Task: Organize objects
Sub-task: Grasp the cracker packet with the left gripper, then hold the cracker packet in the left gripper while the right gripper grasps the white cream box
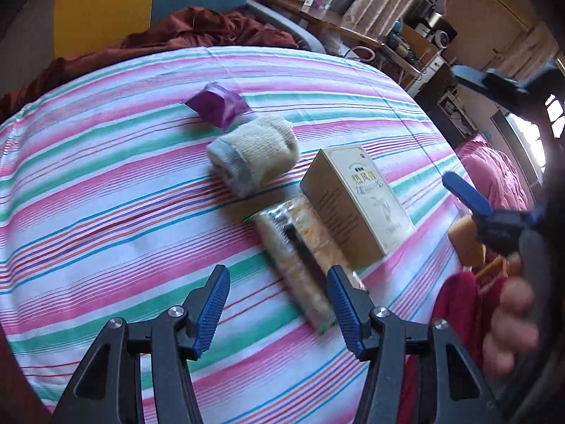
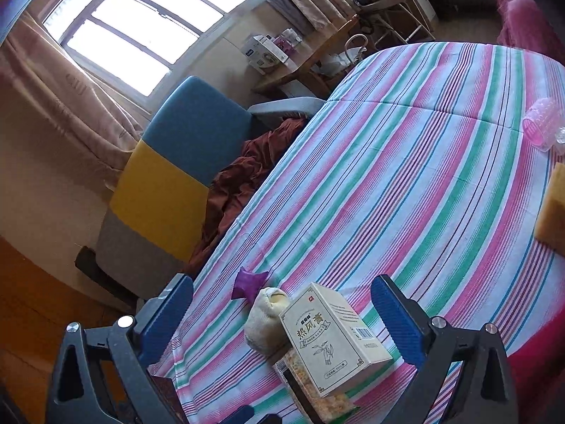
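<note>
bedroom setup, curtained window and a blue-and-yellow chair behind a bed covered in a pink, green and white striped sheet [image 1: 106, 183]. four things sit in a loose diagonal line on it: a small purple foil packet [image 1: 217, 106] farthest off, then a rolled cream towelling sock [image 1: 254, 155], then a cream cardboard box with printed lettering [image 1: 356, 194], and a long clear-wrapped snack pack [image 1: 303, 268] lying right alongside the box, touching it.

the left gripper [image 1: 279, 311] hangs over the near end of that snack pack. its blue pads are apart with nothing pinched, and they're easing inward a bit. the pack's long axis runs away from the fingers and slightly left, and its near end slips under the right-hand pad, so it sits off to that side rather than centred in the gap. my guess is the hand needs to shift right and drop before it can clamp across the narrow width.

the right gripper [image 2: 282, 321] is spread wide, empty, looking at the box and sock from the other side. a yellow sponge block [image 2: 551, 208] and a pink bumpy roller [image 2: 542, 123] sit well apart from the row. left hand looks nearer the pack.
</note>
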A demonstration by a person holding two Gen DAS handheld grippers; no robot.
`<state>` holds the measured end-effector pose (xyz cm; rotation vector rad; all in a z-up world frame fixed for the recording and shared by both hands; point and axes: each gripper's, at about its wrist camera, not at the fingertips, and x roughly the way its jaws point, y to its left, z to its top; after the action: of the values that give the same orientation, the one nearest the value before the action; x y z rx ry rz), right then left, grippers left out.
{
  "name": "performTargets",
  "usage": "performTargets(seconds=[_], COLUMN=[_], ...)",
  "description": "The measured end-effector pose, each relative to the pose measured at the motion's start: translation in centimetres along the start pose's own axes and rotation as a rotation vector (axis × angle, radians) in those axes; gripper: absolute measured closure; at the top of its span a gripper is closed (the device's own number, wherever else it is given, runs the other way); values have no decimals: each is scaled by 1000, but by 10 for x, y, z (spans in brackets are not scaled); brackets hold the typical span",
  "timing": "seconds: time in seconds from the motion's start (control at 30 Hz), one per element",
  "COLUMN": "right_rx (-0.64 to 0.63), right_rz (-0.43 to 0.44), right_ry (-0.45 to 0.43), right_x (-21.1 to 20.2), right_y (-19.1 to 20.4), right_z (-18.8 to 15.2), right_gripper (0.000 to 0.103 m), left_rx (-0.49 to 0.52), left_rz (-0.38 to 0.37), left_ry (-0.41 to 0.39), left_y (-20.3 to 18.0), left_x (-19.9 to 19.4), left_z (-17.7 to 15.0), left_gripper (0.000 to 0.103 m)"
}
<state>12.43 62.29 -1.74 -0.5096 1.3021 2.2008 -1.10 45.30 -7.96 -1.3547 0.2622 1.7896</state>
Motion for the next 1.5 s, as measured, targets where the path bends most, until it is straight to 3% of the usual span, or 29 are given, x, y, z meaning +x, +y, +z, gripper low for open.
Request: performTargets(seconds=[0.1,0.3,0.5,0.77,0.93,1.07,1.4,1.5], right_rx=[1,38,40,49,19,-53,-271,-335], right_rz=[12,28,31,-1,-72,-151,-335,-365], right_ry=[19,30,38,108,172,230,271,302], right_x=[3,4,6,23,37,52,73,82], right_y=[0,-5,-5,-9,-9,-3,14,18], right_z=[-1,-1,-1,-4,-9,-16,-30,-36], right_gripper=[1,1,1,1,1,1,1,7], left_rx=[-42,-37,67,189,216,158,148,138], left_rz=[-16,31,100,88,108,98,68,47], left_ry=[13,34,4,-41,-99,-136,-156,-155], left_y=[-1,-12,-27,-5,28,61,71,73], left_x=[14,37,47,19,-13,-37,-46,-45], left_z=[9,18,23,-14,-54,-80,-94,-93], left_gripper=[45,45,44,53,53,53,53,53])
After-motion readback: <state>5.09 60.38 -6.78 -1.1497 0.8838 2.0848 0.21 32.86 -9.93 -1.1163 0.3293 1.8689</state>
